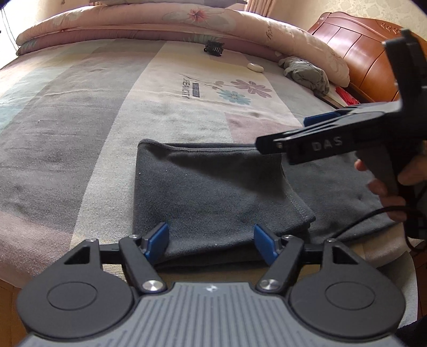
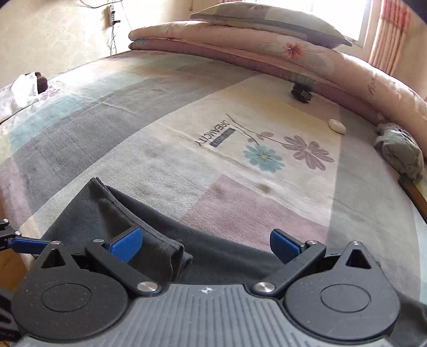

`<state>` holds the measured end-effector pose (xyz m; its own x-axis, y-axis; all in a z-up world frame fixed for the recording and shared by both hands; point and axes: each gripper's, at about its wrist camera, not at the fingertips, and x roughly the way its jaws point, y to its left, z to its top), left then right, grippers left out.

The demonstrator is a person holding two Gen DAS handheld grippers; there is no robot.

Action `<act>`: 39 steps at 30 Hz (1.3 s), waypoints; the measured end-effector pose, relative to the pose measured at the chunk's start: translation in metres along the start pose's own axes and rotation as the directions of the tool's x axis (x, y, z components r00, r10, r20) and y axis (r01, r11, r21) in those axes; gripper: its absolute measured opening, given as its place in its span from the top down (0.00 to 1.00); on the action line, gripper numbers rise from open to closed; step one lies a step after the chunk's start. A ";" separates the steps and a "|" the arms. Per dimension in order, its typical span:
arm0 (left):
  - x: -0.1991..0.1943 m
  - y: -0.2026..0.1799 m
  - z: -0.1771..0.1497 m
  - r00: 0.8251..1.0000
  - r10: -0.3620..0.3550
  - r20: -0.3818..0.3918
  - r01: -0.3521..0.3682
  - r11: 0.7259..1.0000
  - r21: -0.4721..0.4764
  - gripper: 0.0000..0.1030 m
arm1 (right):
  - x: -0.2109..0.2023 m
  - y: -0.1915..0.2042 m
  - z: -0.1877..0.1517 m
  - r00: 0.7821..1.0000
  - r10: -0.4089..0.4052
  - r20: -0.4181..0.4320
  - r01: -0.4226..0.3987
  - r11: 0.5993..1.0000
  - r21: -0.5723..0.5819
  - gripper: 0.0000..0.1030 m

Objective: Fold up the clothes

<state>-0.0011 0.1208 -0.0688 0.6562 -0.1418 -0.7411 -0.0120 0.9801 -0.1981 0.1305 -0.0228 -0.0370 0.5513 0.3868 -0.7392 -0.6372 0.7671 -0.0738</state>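
A dark grey garment (image 1: 208, 186) lies on the bed's near edge, its left part folded over into a thicker stack with a free corner at the right. My left gripper (image 1: 210, 240) is open just above the stack's near edge, and its blue pads press on nothing. My right gripper (image 1: 285, 133), held by a hand, reaches in from the right over the garment's far edge. In its own view my right gripper (image 2: 205, 245) is open above the garment (image 2: 218, 256), with the fold's corner by its left pad (image 2: 125, 244).
A patterned bed sheet (image 1: 186, 88) stretches ahead. A rolled floral quilt (image 1: 149, 21) lines the far side. A black object (image 1: 213, 48), a white oval thing (image 1: 255, 67) and a crumpled grey cloth (image 1: 307, 72) lie near it. A wooden headboard (image 1: 357, 53) stands right. A black cable (image 1: 368, 216) trails from the hand.
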 end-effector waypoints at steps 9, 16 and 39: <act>0.001 0.003 0.000 1.000 -0.014 -0.002 0.014 1.000 -0.008 0.31 | 0.018 -0.010 -0.016 0.999 -0.025 -0.046 0.026 0.999 0.027 0.00; 0.001 0.000 -0.001 1.000 0.001 -0.002 -0.001 1.000 -0.008 0.31 | -0.028 0.002 -0.035 0.999 0.050 -0.018 -0.051 0.997 -0.058 0.00; 0.058 -0.075 0.045 0.981 -0.194 0.015 0.190 0.971 0.143 0.31 | -0.081 -0.099 -0.158 0.991 -0.118 -0.059 0.128 0.964 0.231 0.00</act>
<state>0.0715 0.0451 -0.0677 0.6574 -0.3275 -0.6787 0.2213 0.9448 -0.2416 0.0637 -0.2108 -0.0757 0.5901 0.2631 -0.7633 -0.4192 0.9078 -0.0111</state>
